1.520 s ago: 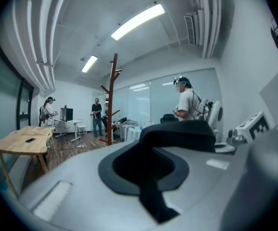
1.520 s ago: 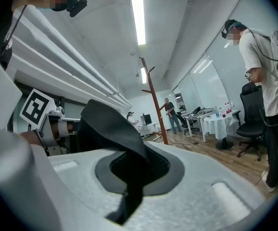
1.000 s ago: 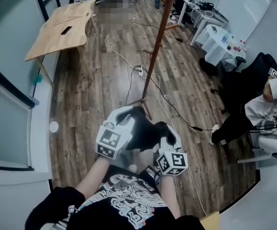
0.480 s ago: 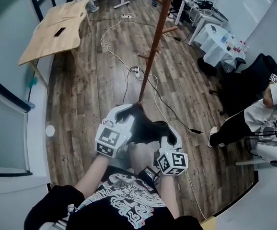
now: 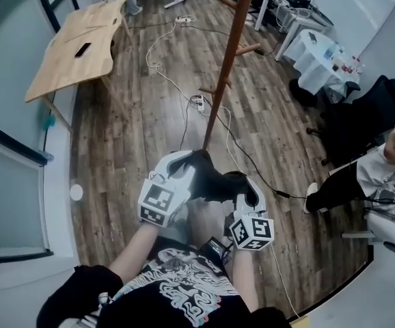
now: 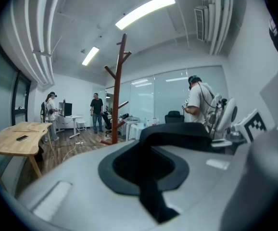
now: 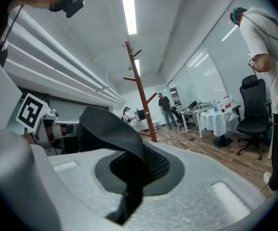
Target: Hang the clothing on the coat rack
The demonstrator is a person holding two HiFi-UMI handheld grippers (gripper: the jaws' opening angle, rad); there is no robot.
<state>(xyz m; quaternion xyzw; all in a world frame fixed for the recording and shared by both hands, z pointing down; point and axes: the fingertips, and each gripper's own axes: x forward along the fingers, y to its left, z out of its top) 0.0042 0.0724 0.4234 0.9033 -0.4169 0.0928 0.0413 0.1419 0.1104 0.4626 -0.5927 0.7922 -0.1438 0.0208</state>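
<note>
Two grips | left tongs [image 5: 187,164], right tongs [image 5: 244,186] clamped on black garment [image 5: 214,182] | garment spans between them

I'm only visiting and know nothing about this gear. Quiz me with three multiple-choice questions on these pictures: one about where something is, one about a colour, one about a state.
1. Where is the coat rack?
A. Upright on the wooden floor
B. Hanging from the ceiling
C. Fixed to a wall

2. What colour is the garment?
A. White
B. Black
C. Red

3. What state is the garment in?
A. Hung on the coat rack
B. Gripped by the left gripper and the right gripper
C. Dropped on the wooden floor

Answers:
1 A: its pole rises from the planks beyond the garment.
2 B: it looks black in every view.
3 B: each gripper view shows the jaws closed on the cloth.
</note>
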